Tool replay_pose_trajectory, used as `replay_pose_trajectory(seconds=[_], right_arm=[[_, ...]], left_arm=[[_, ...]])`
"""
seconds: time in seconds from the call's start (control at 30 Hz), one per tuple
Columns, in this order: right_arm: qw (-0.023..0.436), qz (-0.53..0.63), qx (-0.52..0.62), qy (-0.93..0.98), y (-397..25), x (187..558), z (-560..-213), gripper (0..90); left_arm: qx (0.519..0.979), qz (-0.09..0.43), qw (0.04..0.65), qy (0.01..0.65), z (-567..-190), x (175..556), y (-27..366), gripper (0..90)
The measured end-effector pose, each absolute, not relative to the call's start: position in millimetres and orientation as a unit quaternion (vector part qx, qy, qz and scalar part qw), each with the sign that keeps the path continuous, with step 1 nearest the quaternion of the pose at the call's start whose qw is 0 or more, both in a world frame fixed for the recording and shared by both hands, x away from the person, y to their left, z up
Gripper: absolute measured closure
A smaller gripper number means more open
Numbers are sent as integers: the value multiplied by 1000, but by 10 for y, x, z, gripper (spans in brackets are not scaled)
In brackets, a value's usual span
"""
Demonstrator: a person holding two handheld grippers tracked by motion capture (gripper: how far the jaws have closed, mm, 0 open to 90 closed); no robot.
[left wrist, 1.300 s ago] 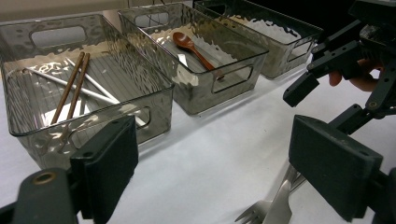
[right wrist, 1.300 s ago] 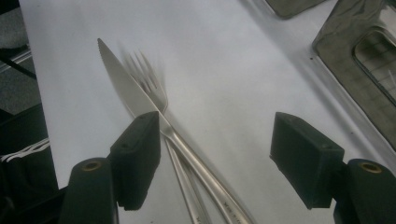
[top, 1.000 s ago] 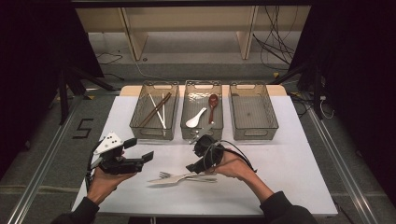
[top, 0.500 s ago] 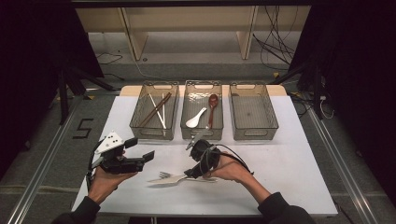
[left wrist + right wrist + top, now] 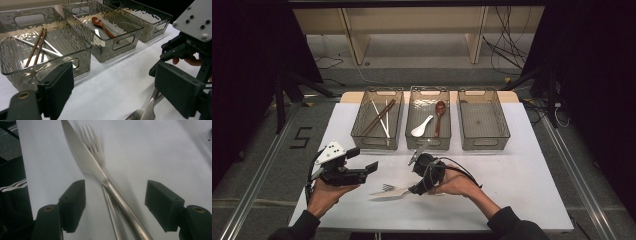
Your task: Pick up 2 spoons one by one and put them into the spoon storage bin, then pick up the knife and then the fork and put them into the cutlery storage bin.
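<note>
A steel knife (image 5: pixel 93 168) lies across a steel fork (image 5: pixel 93 145) on the white table, both handles running toward me. In the high view the pair (image 5: pixel 388 191) rests near the front edge. My right gripper (image 5: pixel 115 205) is open and low over them, one jaw on each side of the crossed handles, touching neither. My left gripper (image 5: pixel 363 160) is open at the table's front left, holding nothing. In the left gripper view the fork's tines (image 5: pixel 136 115) show near its right jaw.
Three clear bins stand in a row at the back. The left bin (image 5: pixel 362 136) holds brown and white chopsticks (image 5: pixel 379 117). The middle bin (image 5: pixel 409 131) holds a white spoon (image 5: pixel 422 126) and a brown spoon (image 5: pixel 439 114). The right bin (image 5: pixel 504 131) holds nothing.
My right gripper has dropped lower and a little left, down to the knife and fork handles. The left gripper has stayed where it was.
</note>
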State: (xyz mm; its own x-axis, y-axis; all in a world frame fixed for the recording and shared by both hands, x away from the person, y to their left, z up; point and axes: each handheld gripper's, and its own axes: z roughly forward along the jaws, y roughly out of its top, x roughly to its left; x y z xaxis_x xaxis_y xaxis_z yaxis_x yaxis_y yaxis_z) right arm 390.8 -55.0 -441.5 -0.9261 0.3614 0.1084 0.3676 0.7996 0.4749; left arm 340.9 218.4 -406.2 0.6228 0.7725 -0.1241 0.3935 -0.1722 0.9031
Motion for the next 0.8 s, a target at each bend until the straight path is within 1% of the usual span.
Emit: replay_pose_trajectory(seconds=[0.43, 0.8], right_arm=[[13, -235, -184, -954, -490, 3881, -4452, 338], [8, -219, -182, -959, -456, 3898, -4513, 343]], left_arm=[[743, 185, 510, 391, -4063, 3409, 2189, 154], [744, 185, 510, 389, -4062, 3410, 2195, 154]])
